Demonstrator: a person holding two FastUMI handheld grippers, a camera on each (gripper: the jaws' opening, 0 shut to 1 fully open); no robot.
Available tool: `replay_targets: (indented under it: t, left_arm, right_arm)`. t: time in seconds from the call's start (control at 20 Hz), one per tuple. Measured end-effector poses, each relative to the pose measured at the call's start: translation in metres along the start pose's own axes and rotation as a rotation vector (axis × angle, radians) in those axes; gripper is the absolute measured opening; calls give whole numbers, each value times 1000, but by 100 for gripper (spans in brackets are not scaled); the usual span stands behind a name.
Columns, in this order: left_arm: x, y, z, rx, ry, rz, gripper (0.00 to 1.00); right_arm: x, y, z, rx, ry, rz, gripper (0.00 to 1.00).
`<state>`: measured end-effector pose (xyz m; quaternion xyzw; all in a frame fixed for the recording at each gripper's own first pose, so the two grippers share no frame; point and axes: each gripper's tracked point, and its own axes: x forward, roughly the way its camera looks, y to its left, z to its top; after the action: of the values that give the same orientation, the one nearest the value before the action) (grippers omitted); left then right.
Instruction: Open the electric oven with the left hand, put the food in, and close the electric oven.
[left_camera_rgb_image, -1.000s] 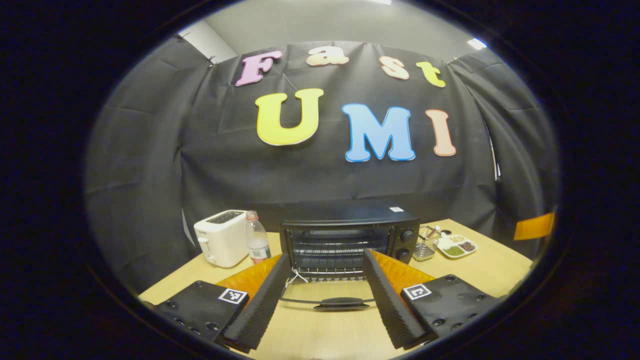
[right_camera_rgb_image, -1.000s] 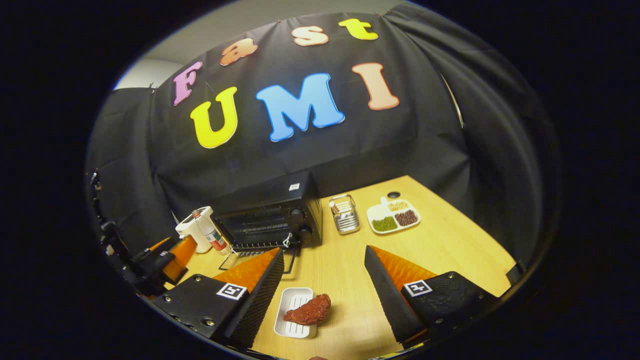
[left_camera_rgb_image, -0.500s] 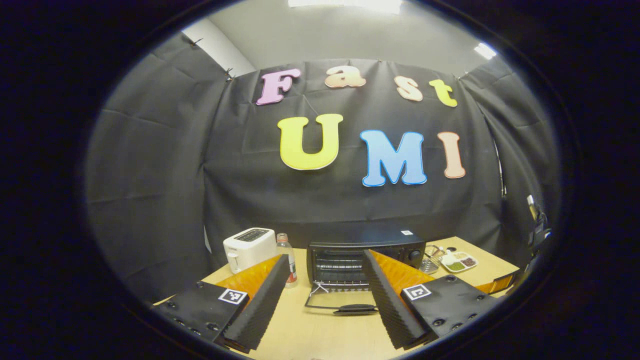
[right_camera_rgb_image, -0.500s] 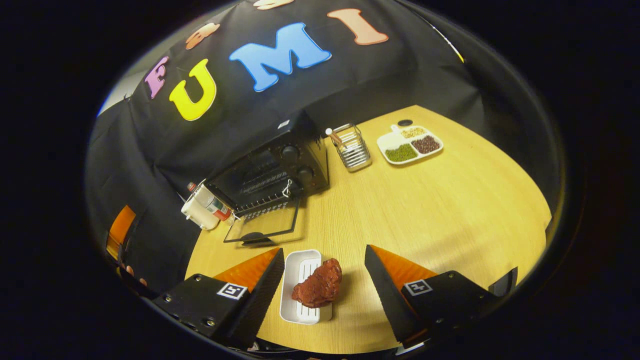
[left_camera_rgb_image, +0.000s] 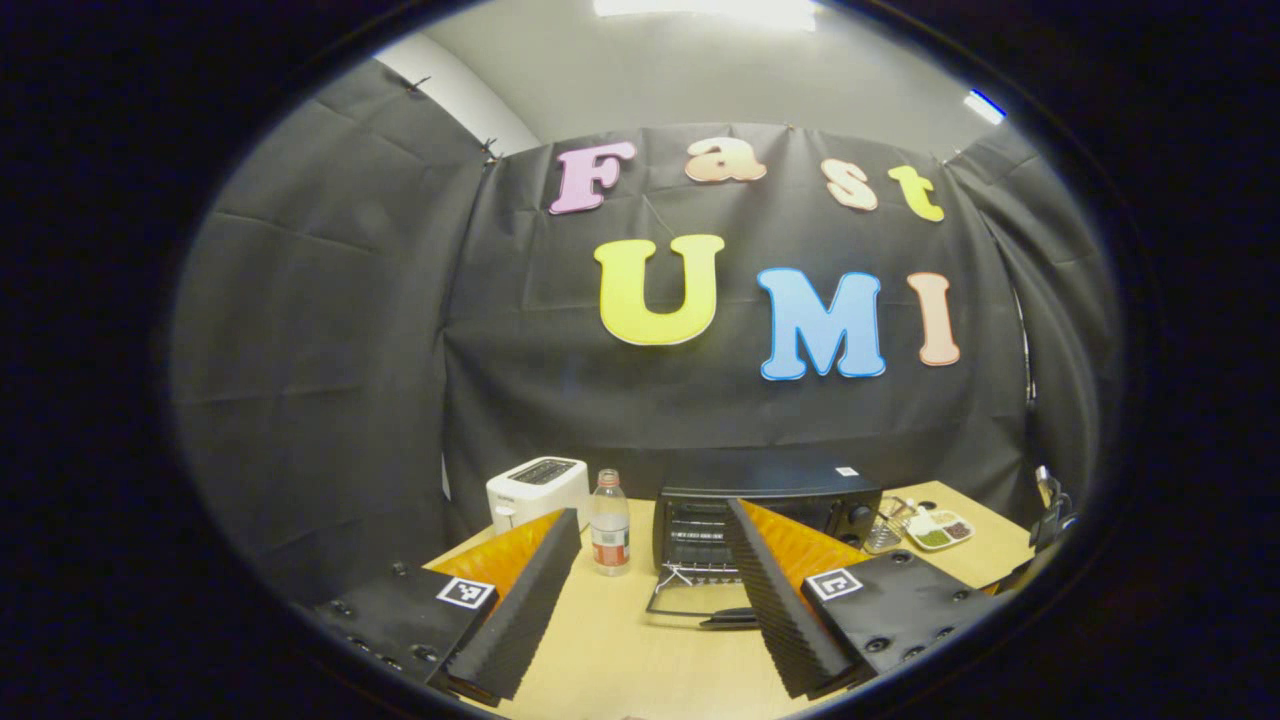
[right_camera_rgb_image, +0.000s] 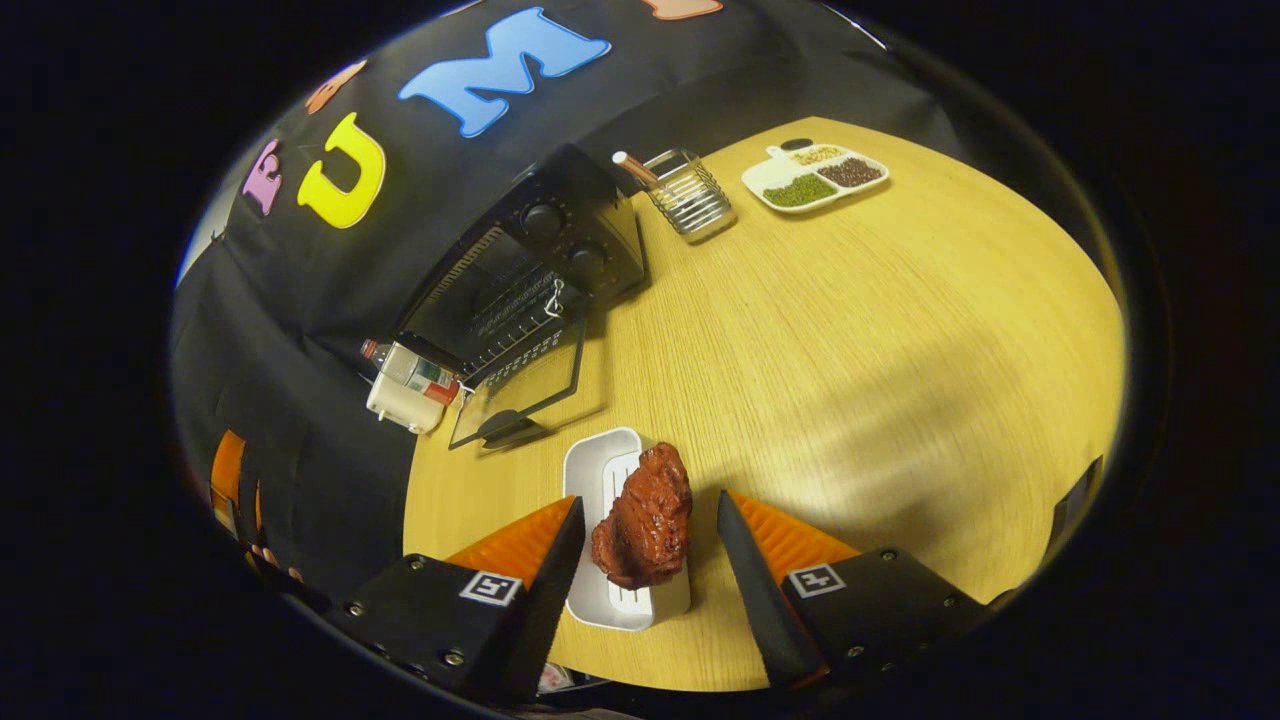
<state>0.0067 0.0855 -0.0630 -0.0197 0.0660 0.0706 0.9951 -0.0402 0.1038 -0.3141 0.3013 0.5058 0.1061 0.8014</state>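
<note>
the electric oven (right_camera_rgb_image: 520, 270) stands at the counter's (right_camera_rgb_image: 850, 330) back edge, door dropped flat; bare counter lies to its right. the right gripper (right_camera_rgb_image: 645, 560), released, straddles the food (right_camera_rgb_image: 642, 517) on its white tray (right_camera_rgb_image: 600, 475) near the front edge; the left gripper (left_camera_rgb_image: 650, 600), released, hangs well back, its view adding a toaster (left_camera_rgb_image: 535, 490) and a bottle (left_camera_rgb_image: 609, 522).

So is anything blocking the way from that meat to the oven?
Nothing visible does. The meat lies on a white tray between the right gripper's open fingers; bare table leads to the oven, whose door lies folded down.
</note>
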Motion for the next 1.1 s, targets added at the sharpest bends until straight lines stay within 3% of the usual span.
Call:
replay_targets:
  t: [0.05, 0.1, 0.15, 0.25, 0.3, 0.35, 0.4, 0.45, 0.5, 0.65, 0.85, 1.1]
  left_arm:
    - [0, 1, -2, -6, 3, 0, 100]
    - [0, 1, -3, -11, 5, -3, 100]
    - [-2, 2, -1, -13, 3, -3, 97]
    - [1, 3, -2, -7, 4, -6, 97]
    - [-1, 2, -4, -5, 6, -10, 97]
    - [0, 2, -4, -5, 6, -11, 97]
    - [3, 2, -5, -12, 10, -15, 97]
    - [4, 1, -5, -24, 18, -22, 95]
    - [5, 1, -5, -36, 18, -25, 100]
    - [13, -1, -4, -54, 14, -38, 97]
    - [21, 1, -1, -56, -1, -53, 97]
    - [32, 5, -5, -58, -4, -75, 97]
  right_arm:
    - [1, -1, -3, 18, 6, 4, 78]
    - [4, -2, -3, 34, 13, 4, 63]
    - [5, -1, -7, 48, 25, 14, 55]
    - [-2, 0, -4, 66, 12, 16, 53]
    - [3, 4, -6, 68, 31, 49, 31]
    - [0, 10, -8, 76, 6, 67, 30]
    - [0, 12, 3, 71, -5, 71, 17]
    - [-2, 15, 6, 47, -24, 73, 16]
    - [-3, 17, 9, 5, -23, 72, 10]
    - [-13, 27, 18, -52, -28, 56, 10]
    - [-21, 64, 43, -28, -76, 118, 10]
    - [1, 106, 81, -41, -133, 152, 10]
